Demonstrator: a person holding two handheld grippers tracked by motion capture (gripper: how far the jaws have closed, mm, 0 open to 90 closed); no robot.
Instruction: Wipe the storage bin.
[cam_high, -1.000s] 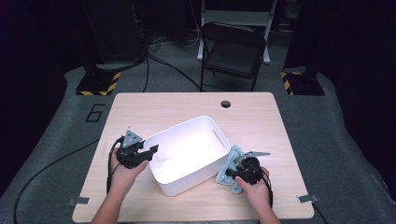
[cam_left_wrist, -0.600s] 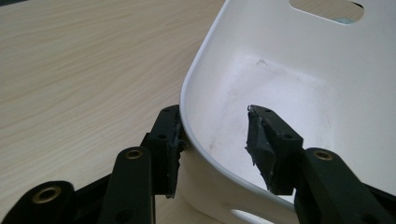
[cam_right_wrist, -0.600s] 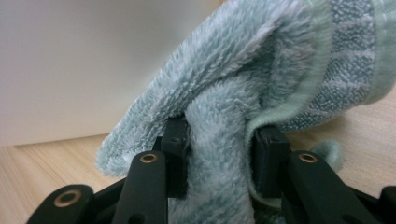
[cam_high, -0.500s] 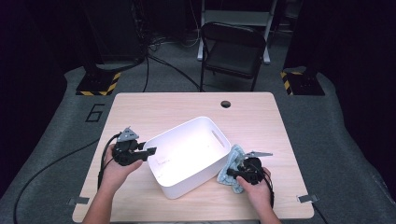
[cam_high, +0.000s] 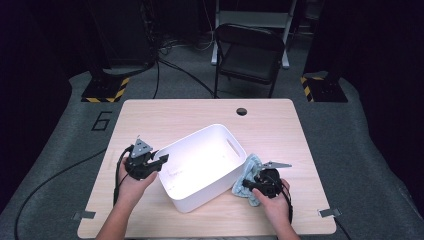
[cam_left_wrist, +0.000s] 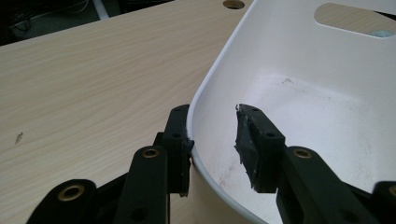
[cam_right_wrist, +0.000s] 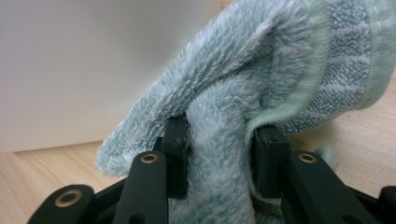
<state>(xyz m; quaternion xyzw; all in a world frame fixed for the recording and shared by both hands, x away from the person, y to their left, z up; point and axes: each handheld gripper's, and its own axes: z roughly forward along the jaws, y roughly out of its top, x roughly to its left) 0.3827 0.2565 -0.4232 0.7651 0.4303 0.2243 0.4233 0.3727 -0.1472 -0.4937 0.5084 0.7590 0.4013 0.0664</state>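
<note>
A white plastic bin (cam_high: 205, 131) stands at an angle in the middle of the table. My left gripper (cam_high: 162, 159) straddles its left corner rim. In the left gripper view the bin's wall (cam_left_wrist: 303, 107) is between the jaws of my left gripper (cam_left_wrist: 212, 114): the outer pad touches it and the inner pad stands off it. These jaws have just been closing. My right gripper (cam_high: 247, 185) is shut on a blue-green towel (cam_high: 248, 167) lying against the bin's right side. The towel (cam_right_wrist: 261, 60) bunches up between the jaws of my right gripper (cam_right_wrist: 219, 126).
The wooden table (cam_high: 150, 115) has a round cable hole (cam_high: 242, 111) near its far edge. A black chair (cam_high: 248, 47) stands behind the table. Hazard-striped bases (cam_high: 105, 92) and cables lie on the floor at the back.
The left gripper's jaws have narrowed around the bin's rim, and the left hand has shifted a little. The right gripper and the towel have stayed put.
</note>
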